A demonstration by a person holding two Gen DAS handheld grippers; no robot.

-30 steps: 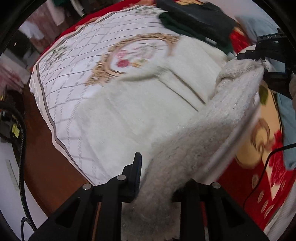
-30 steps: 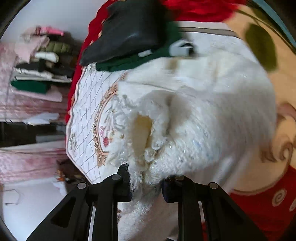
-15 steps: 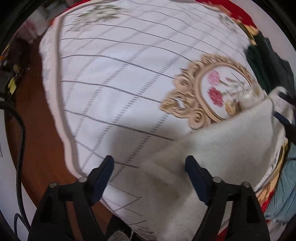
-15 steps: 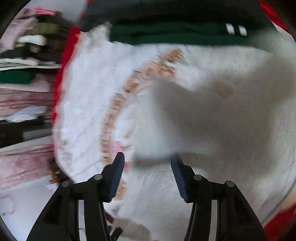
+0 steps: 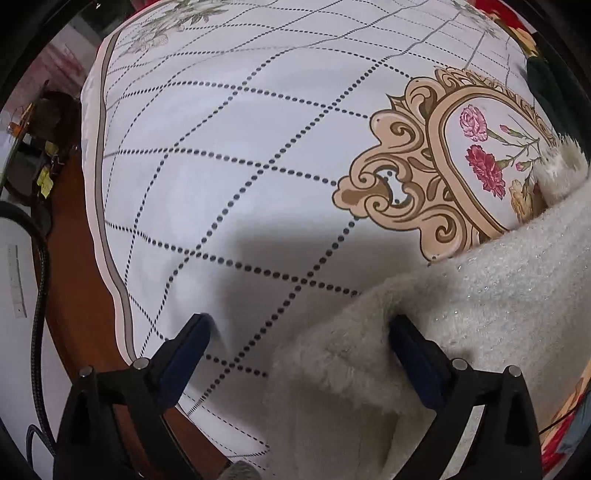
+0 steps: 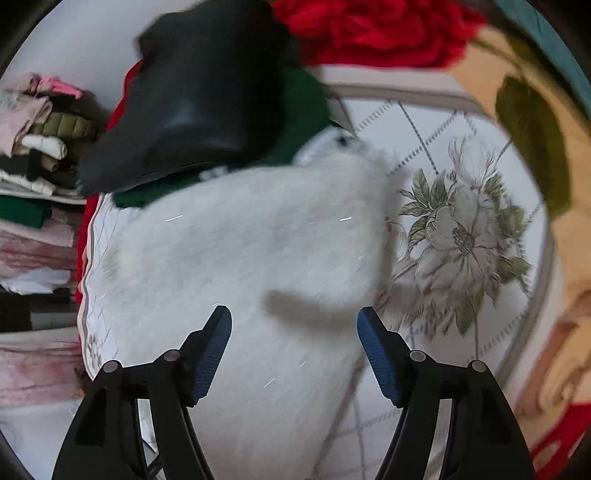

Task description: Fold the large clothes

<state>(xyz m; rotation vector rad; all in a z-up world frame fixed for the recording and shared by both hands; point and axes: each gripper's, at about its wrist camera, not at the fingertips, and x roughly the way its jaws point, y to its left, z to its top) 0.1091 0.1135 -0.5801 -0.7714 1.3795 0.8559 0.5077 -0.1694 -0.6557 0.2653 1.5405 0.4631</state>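
A fluffy white garment [image 5: 480, 314] lies folded on the white patterned bed cover [image 5: 221, 147]. Its near corner lies between the fingers of my open left gripper [image 5: 299, 332], which holds nothing. In the right wrist view the same white garment [image 6: 251, 251] lies flat, blurred by motion. My right gripper [image 6: 293, 328] is open just above it, empty.
A pile of black and green folded clothes [image 6: 207, 92] sits at the garment's far side, with red fabric [image 6: 369, 33] beyond. Stacked clothes on shelves [image 6: 37, 147] stand at the left. The bed's brown wooden edge [image 5: 74, 277] and a black cable [image 5: 38, 314] are at the left.
Both grippers have let go of the white garment and opened wide. The garment now lies folded on the bed. The left gripper has dropped low; the right one has pulled back.
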